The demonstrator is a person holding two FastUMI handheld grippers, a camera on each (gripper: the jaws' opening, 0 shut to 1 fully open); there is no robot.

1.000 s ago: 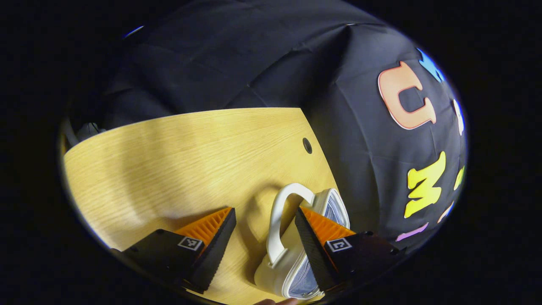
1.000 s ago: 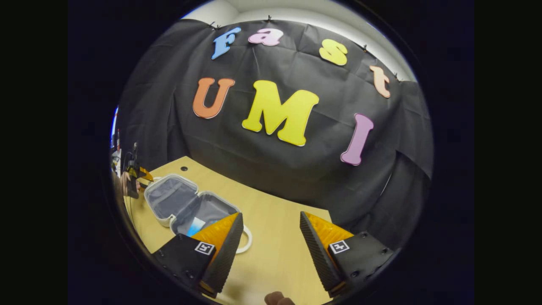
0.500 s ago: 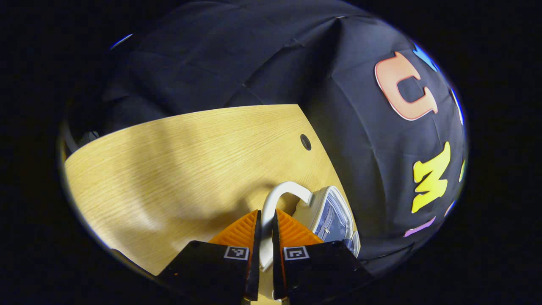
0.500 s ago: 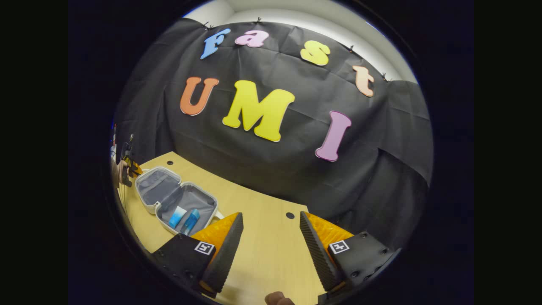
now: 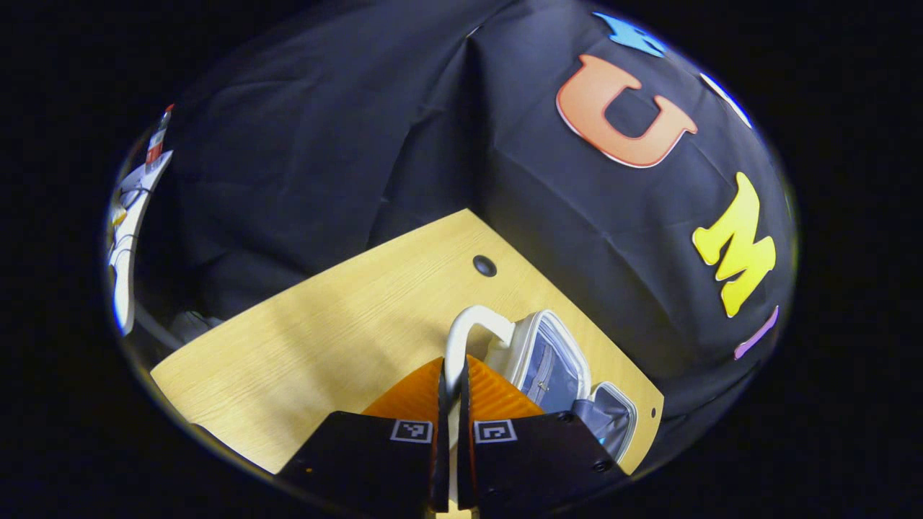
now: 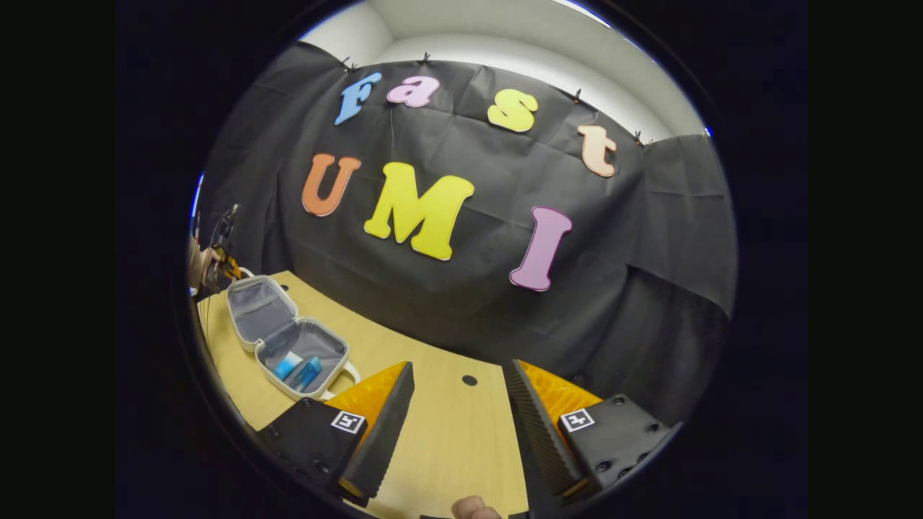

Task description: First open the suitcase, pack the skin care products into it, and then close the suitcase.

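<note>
Products [image 6: 298, 368] inside suitcase [image 6: 254, 317] on table [image 6: 447, 440]

From the right gripper view I see bare desk [image 6: 447, 432] ahead of my right gripper [image 6: 456, 425], whose fingers stand apart, open room running to the back edge. The open suitcase [image 6: 285, 337] blocks the desk's left end, two blue tubes [image 6: 297, 367] lying in its near half. My left gripper [image 5: 452, 404] is clamped on the suitcase handle [image 5: 465, 331]; left of it the desk lies bare to the corner.
</note>
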